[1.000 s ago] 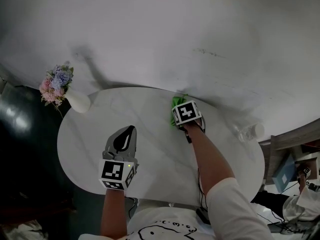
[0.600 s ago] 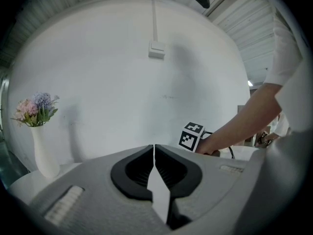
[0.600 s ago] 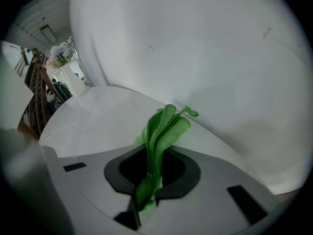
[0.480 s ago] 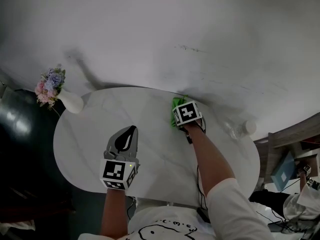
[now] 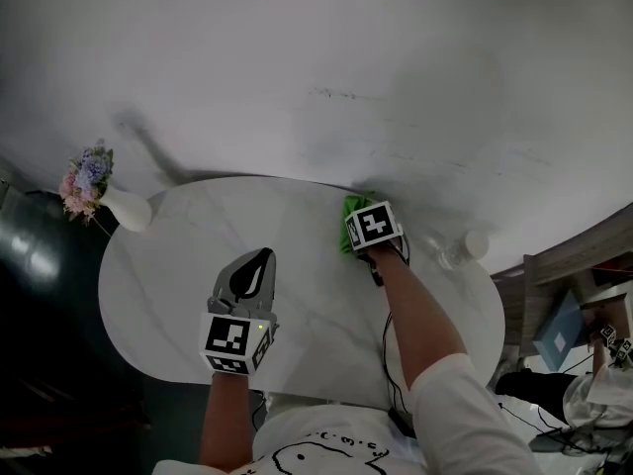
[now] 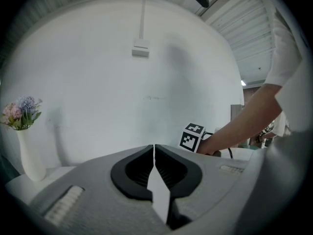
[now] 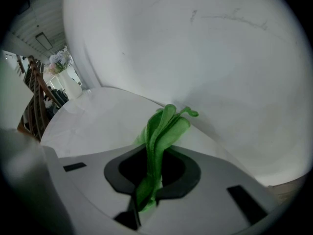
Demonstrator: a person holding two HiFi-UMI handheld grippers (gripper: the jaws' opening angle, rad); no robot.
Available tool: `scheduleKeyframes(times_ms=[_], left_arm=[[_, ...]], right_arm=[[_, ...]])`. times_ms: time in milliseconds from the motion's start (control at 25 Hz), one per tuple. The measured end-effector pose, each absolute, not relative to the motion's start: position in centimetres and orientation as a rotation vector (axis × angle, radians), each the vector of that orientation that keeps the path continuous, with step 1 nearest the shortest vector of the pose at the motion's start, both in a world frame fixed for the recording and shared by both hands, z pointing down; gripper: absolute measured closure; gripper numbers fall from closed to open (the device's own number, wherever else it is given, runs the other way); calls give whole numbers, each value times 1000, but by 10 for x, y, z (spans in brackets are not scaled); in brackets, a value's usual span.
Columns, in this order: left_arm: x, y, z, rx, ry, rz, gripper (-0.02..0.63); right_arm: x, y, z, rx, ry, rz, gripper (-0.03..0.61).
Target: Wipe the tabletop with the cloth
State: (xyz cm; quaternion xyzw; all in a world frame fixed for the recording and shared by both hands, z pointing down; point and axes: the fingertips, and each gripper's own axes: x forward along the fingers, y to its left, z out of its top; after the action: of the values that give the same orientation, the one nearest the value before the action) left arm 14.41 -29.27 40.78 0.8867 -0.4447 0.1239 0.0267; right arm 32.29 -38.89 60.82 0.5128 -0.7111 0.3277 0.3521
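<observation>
A green cloth [image 7: 161,131] is pinched in my right gripper [image 7: 152,163], which is shut on it; the cloth's folds stick up past the jaws. In the head view the cloth [image 5: 352,221] shows at the far edge of the white oval tabletop [image 5: 178,275], just beyond the right gripper [image 5: 362,228]. My left gripper [image 5: 247,277] hovers over the near left part of the table, jaws shut with nothing between them [image 6: 154,153].
A white vase with pink and purple flowers [image 5: 99,194] stands at the table's far left edge. A clear bottle [image 5: 463,247] lies at the far right edge. A white wall rises behind the table. Another person sits at the lower right [image 5: 593,389].
The view has shifted, so the vase and bottle sit further left. The right gripper with the cloth has stayed at the table's far edge. The left gripper has hardly moved.
</observation>
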Motion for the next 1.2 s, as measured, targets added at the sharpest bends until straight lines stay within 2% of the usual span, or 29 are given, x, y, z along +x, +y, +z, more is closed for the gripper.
scheduleKeyframes(times_ms=[800,1200], left_arm=[[224,-271,398,2867,-1209,395,592],[235,-259,394,2856,-1232,409,592]], right_arm=[[412,-338,607,1441,-1640,825,534],[448,-315,605,1570,-1364,714,534]])
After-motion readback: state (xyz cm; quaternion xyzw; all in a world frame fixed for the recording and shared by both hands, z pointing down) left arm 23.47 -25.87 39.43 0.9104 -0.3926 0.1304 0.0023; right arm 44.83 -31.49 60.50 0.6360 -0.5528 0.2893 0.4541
